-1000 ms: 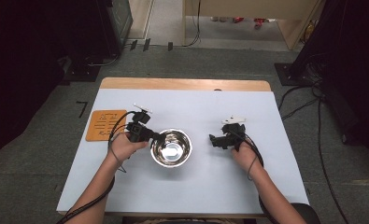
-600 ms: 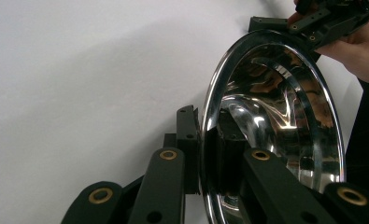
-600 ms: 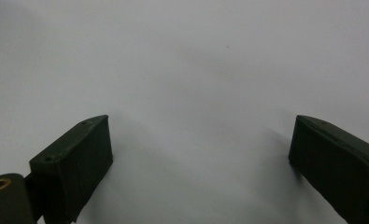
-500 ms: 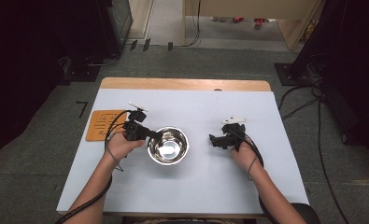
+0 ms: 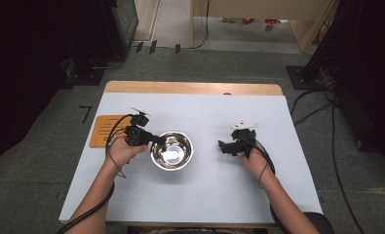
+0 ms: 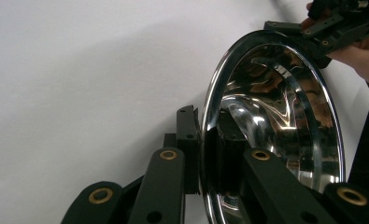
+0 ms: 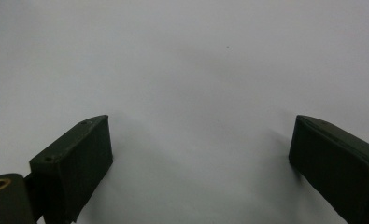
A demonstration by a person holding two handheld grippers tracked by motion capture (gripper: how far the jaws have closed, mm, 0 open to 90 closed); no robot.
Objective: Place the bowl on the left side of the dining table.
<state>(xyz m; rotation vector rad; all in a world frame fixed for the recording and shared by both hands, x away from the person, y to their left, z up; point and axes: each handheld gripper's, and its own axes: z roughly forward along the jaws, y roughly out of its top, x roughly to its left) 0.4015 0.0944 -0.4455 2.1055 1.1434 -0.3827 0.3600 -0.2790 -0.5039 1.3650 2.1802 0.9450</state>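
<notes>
A shiny steel bowl [image 5: 172,150] sits on the white table [image 5: 204,195], left of centre. My left gripper [image 5: 155,141] is shut on the bowl's left rim. In the left gripper view one jaw lies outside the bowl [image 6: 275,116] wall and the other inside it, with the left gripper [image 6: 203,140] pinching the rim. To the bowl's right, my right gripper [image 5: 223,146] points left toward it, a hand's width away. The right gripper [image 7: 201,154] has its jaws wide apart over bare table, with nothing between them.
A flat orange-brown board [image 5: 102,130] lies at the table's left edge, beside the left hand. A wooden strip [image 5: 190,87] runs along the far edge. Cables trail from both grippers along the forearms. Dark equipment and cables stand on the floor around the table.
The left gripper and the bowl in its grip have shifted slightly to the left. The right gripper has stayed put.
</notes>
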